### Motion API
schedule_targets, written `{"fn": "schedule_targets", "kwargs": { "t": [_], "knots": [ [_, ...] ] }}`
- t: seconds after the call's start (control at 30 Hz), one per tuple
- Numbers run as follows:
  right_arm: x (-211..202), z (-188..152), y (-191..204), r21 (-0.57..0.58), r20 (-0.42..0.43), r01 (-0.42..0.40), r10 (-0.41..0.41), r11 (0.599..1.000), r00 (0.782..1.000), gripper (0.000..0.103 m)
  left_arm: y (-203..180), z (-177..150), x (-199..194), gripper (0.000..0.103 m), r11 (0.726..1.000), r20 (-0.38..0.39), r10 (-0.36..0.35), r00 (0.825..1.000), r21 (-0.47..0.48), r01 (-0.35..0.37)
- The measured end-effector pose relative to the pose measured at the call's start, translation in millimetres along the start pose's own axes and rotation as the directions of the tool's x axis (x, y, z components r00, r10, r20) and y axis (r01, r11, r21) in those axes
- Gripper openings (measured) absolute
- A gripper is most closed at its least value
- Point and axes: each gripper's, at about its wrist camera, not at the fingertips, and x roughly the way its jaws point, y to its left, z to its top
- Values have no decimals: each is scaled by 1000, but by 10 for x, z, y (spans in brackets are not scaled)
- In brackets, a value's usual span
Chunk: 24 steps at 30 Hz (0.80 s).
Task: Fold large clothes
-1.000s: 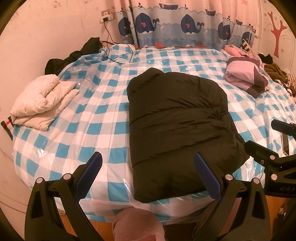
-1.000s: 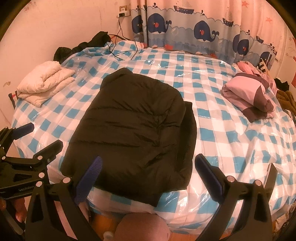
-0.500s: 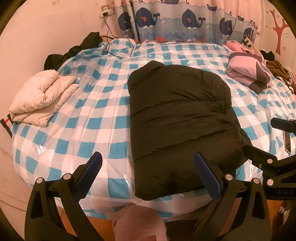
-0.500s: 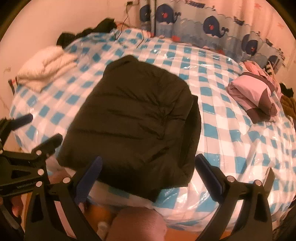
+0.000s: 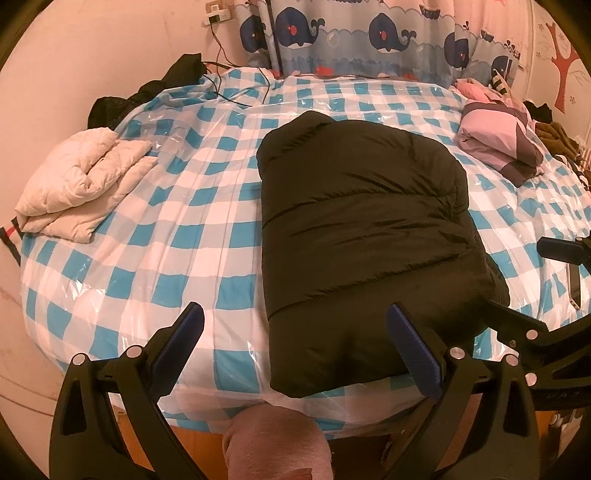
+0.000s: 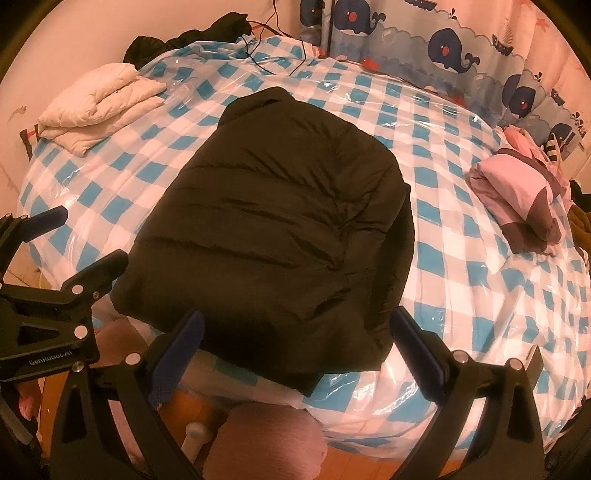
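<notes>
A black padded jacket (image 5: 365,236) (image 6: 280,229) lies folded into a long block on the blue-and-white checked bed (image 5: 155,229) (image 6: 480,295), its near end hanging slightly over the front edge. My left gripper (image 5: 295,339) hovers open just above that front edge, left of the jacket's near end, holding nothing. My right gripper (image 6: 295,343) is open too, over the jacket's near hem, with empty fingers. Each gripper shows at the side of the other's view.
A folded cream quilted coat (image 5: 81,184) (image 6: 99,103) lies at the left of the bed. A folded pink-and-grey garment (image 5: 498,147) (image 6: 521,195) sits at the right. Dark clothes (image 5: 147,92) and a cable lie at the back, by the whale curtain (image 5: 369,33). A phone (image 5: 574,288) rests at the right edge.
Both grippers have moved closer and lower toward the jacket's near end, staying open. The right view has swung left. The jacket has not moved.
</notes>
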Motion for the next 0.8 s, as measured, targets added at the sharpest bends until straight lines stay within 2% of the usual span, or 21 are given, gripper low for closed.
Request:
{"fn": "schedule_targets", "kwargs": {
  "t": [0.8],
  "knots": [
    [7, -17, -32, 4, -3, -2, 2, 1000, 1000, 96, -59, -2, 7, 95, 1000, -9, 14, 1000, 20, -14]
  ]
}}
